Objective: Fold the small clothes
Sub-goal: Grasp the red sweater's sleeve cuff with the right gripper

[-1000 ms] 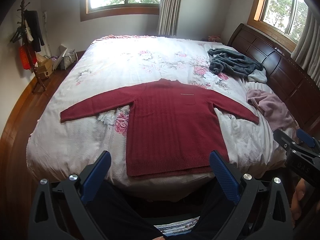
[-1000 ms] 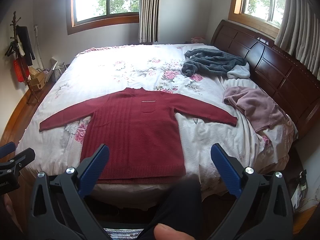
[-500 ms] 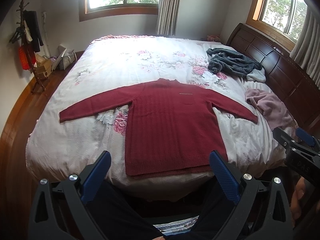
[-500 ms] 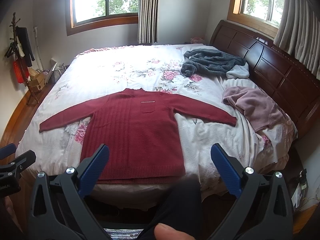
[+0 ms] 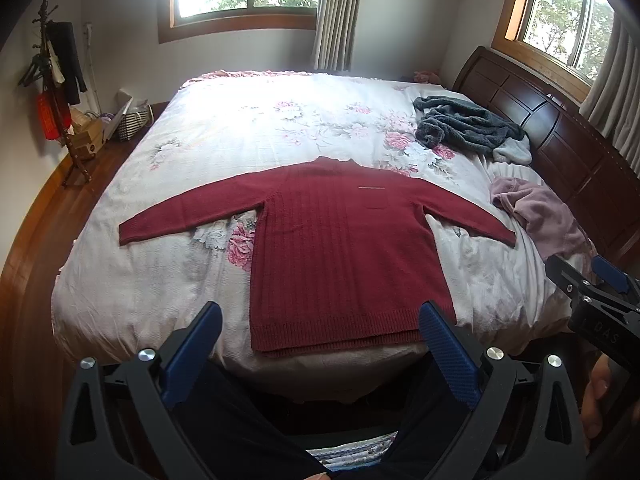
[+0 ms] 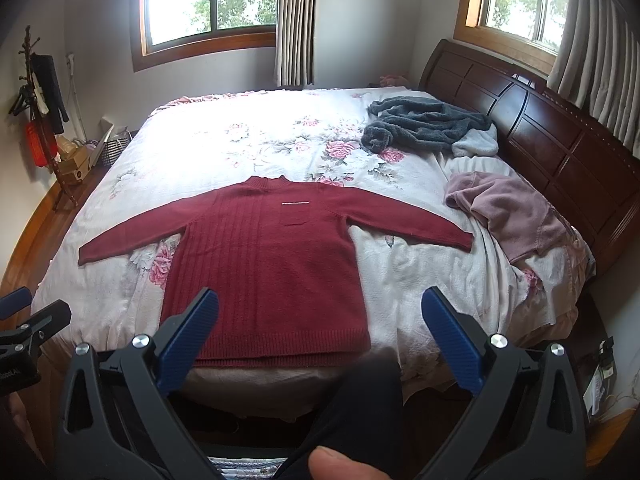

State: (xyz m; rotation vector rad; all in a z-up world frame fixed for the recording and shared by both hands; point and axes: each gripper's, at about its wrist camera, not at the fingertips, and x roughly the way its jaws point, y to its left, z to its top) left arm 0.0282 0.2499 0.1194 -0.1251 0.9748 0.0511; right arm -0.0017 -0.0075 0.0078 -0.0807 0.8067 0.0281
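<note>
Red sweater laid flat, both grippers held back and not yet on it.

The red sweater lies face up on the bed, sleeves spread left and right, hem at the near edge. The left gripper and right gripper hover off the near edge, jaws released and holding nothing. Likely risks: the hem overhangs the near edge a little, so a careless tug could drag the whole knit off the bed; pinching only the top layer would fold it crooked; the soft quilt may bunch under a dragged sleeve. The pink garment and grey garment lie far right, well apart.
</note>
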